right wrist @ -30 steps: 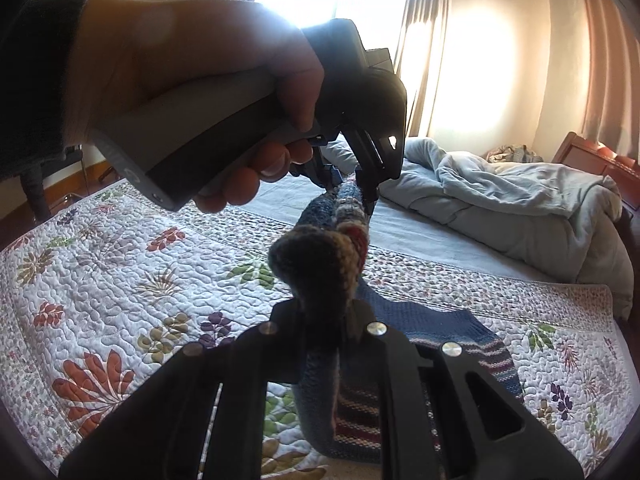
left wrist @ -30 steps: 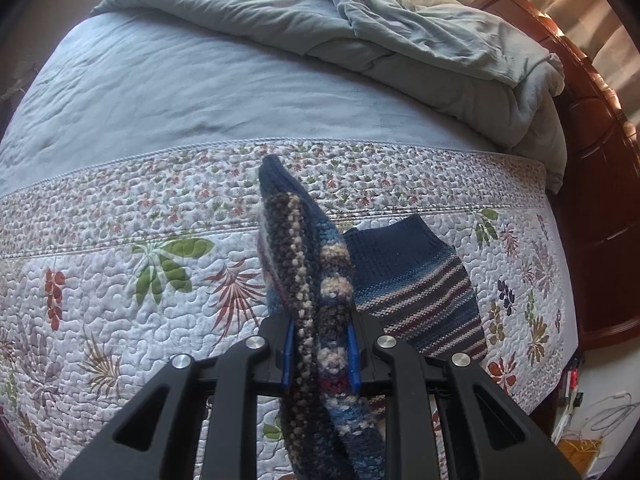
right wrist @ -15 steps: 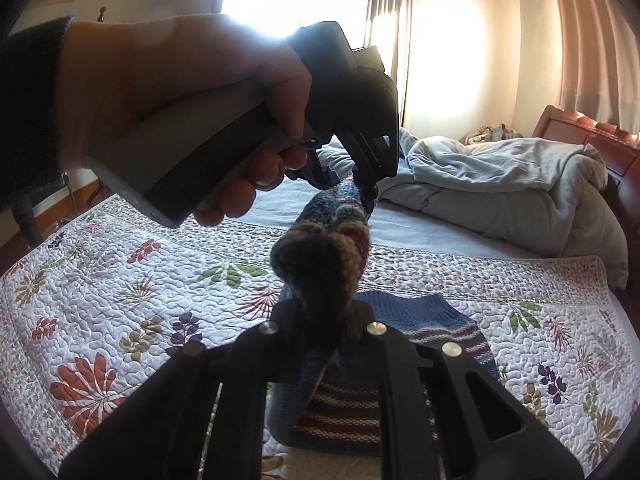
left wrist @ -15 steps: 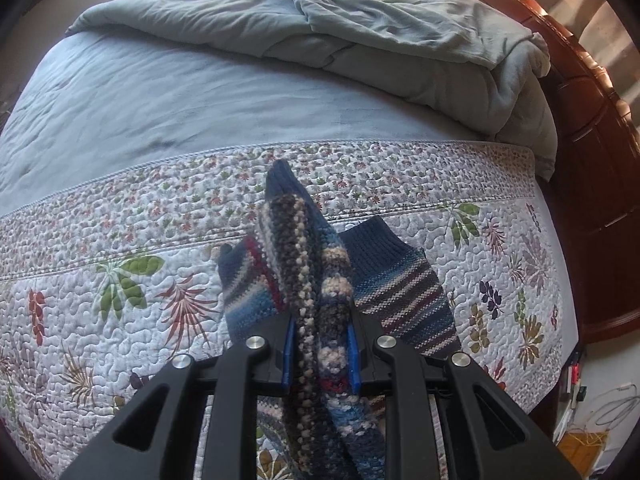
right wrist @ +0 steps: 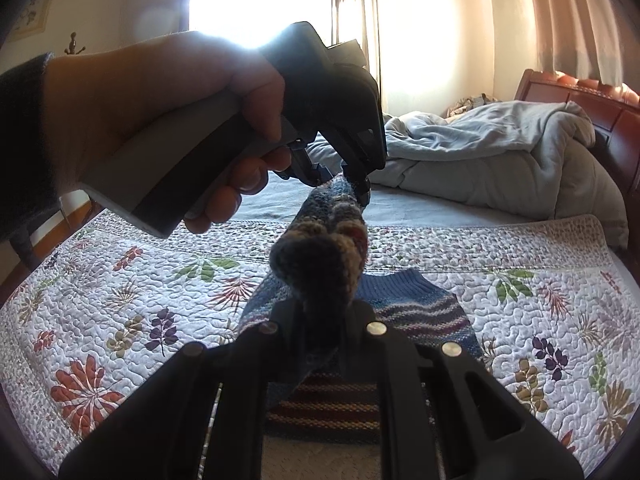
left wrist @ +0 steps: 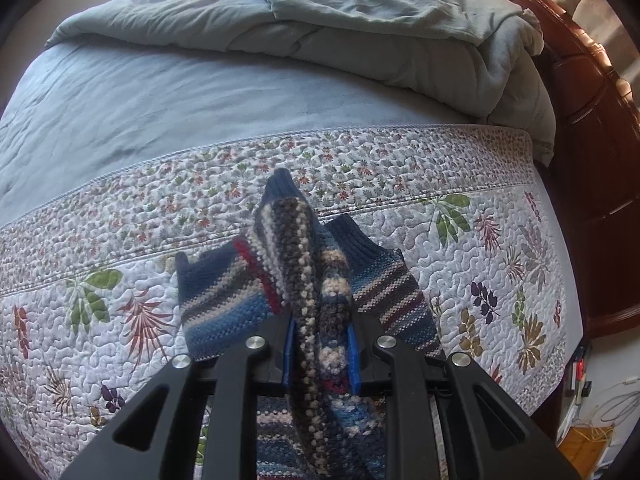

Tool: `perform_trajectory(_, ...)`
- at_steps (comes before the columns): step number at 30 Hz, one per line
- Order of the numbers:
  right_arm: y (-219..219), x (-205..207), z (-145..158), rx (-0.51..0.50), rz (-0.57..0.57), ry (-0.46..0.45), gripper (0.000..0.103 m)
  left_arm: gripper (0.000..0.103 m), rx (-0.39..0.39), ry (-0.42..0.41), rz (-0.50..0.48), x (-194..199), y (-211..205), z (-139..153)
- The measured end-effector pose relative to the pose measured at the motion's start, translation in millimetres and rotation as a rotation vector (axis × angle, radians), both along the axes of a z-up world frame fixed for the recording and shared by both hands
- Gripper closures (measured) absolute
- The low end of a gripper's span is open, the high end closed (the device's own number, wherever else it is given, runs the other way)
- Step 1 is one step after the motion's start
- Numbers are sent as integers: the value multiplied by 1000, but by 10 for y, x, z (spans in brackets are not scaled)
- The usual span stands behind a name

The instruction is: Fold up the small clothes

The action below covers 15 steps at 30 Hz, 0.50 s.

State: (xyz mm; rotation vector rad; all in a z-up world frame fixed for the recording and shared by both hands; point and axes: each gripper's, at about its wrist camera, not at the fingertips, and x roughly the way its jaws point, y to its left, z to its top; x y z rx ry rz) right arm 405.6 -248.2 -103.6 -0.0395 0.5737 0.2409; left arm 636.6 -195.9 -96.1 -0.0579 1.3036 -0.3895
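A small striped knitted sweater (left wrist: 224,300) in blues, greys and dark red lies partly on the floral quilt (left wrist: 120,240). One edge of it is lifted and bunched between both grippers. My left gripper (left wrist: 320,344) is shut on the bunched knit (left wrist: 316,272), pointing steeply down. My right gripper (right wrist: 324,320) is shut on the other end of that lifted edge (right wrist: 320,256). In the right wrist view a hand (right wrist: 152,108) holds the left gripper (right wrist: 356,184) above the far end of the fold. The rest of the sweater (right wrist: 420,312) lies flat below.
A rumpled grey-blue duvet (left wrist: 360,20) is heaped at the far end of the bed on a plain blue sheet (left wrist: 160,92). A dark red wooden headboard (left wrist: 592,160) runs along the right. Cables and small items (left wrist: 588,420) lie on the floor past the bed's right edge.
Both grippers have carried the lifted edge sideways over the sweater. More of the garment now shows to the left of the held fold. Both grips stay the same.
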Motion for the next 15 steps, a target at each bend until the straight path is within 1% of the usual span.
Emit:
perform_trajectory(4,-129,35,-82,33,-3,29,93,83,11,13,-5,23,-114,-111)
perform_trajectory(9,-308,88,-214,110,-2,82,93,83,37,29,-17,38,-291,-285)
perform_trajectory(15,-631,199,-420,257,-2,166,93,83,46,50,-22,70,-477,-506)
